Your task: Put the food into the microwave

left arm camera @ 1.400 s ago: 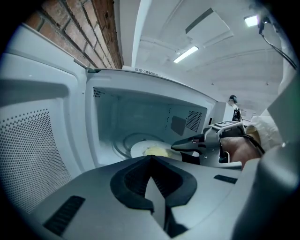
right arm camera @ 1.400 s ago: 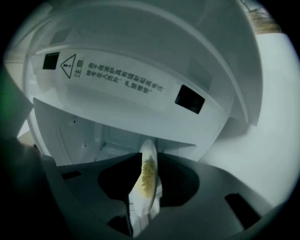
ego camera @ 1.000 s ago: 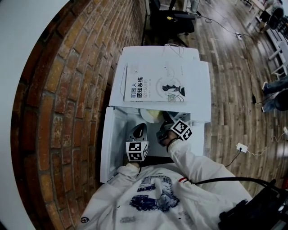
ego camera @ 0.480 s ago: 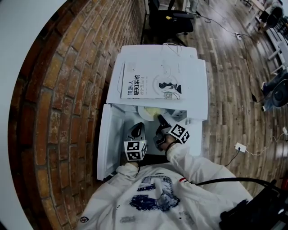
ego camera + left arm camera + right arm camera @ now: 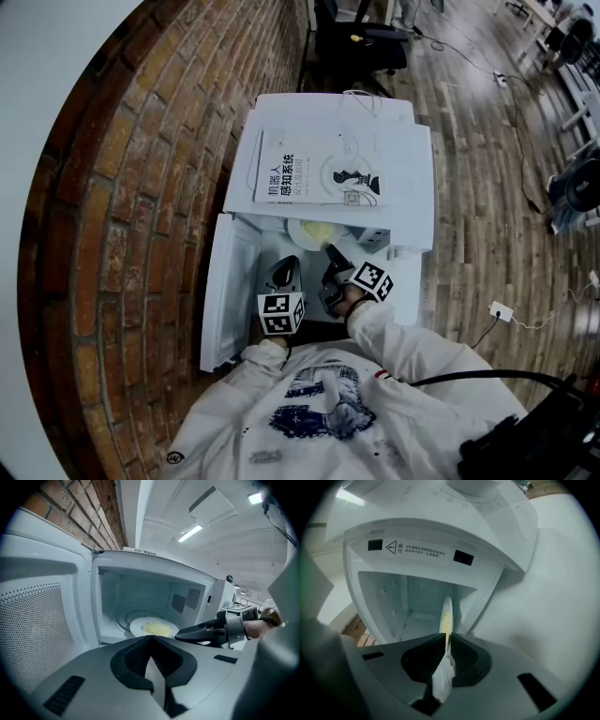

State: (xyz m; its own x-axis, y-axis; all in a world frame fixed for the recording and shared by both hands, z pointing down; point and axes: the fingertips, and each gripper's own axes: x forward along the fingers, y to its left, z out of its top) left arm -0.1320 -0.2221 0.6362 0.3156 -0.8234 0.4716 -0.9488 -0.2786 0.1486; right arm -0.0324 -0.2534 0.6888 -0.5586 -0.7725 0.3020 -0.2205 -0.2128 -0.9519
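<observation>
Right gripper (image 5: 330, 255) clamps the rim of the food plate (image 5: 312, 231) inside the open microwave (image 5: 412, 178); left gripper (image 5: 289, 269), jaws together, hangs outside.

right gripper (image 5: 445, 638) jaws clamped on plate (image 5: 447, 605) rim; plate edge-on, yellow food (image 5: 445, 621) on it, straight ahead inside open microwave (image 5: 389, 597). Warning label (image 5: 417, 549) above.

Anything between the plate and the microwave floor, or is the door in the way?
Nothing visible blocks it. The door is swung open to the left, and the plate of food, clamped at its rim by the right gripper, is inside the microwave over the glass turntable. The left gripper sits shut out front, clear of it.
</observation>
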